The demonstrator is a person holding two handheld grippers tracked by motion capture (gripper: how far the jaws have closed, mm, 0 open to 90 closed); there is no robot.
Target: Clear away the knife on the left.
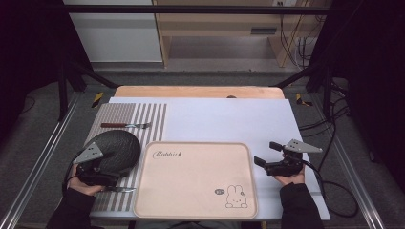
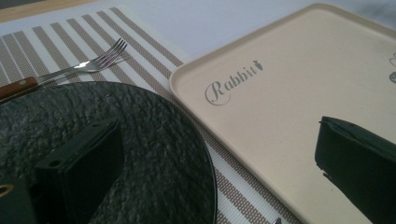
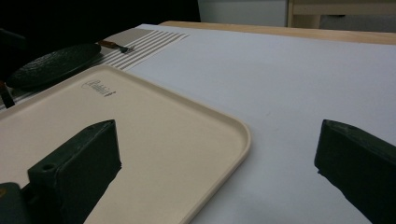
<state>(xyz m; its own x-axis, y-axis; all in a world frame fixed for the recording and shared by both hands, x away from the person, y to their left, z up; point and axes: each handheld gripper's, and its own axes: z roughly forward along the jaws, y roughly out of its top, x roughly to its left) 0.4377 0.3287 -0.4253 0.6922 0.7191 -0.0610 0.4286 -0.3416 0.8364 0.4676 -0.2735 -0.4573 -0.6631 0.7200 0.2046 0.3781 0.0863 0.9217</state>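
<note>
Hovering over the dark plate (image 1: 114, 151) on the striped mat (image 1: 133, 117), the left gripper (image 1: 95, 174) has jaws wide and empty; the right gripper (image 1: 272, 160) too. Lifting carelessly could knock the fork (image 1: 126, 125) or tray (image 1: 196, 207)

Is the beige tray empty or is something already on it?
Empty. The beige tray holds nothing in the high view; its surface bears only a printed word and a rabbit drawing. The dark plate and fork lie on the striped mat beside it.

knife (image 1: 119, 189) mostly hidden under left gripper (image 1: 102, 177); plate (image 2: 140, 149) cut off by edge; tray (image 1: 191, 210) small print perhaps illegible.
</note>
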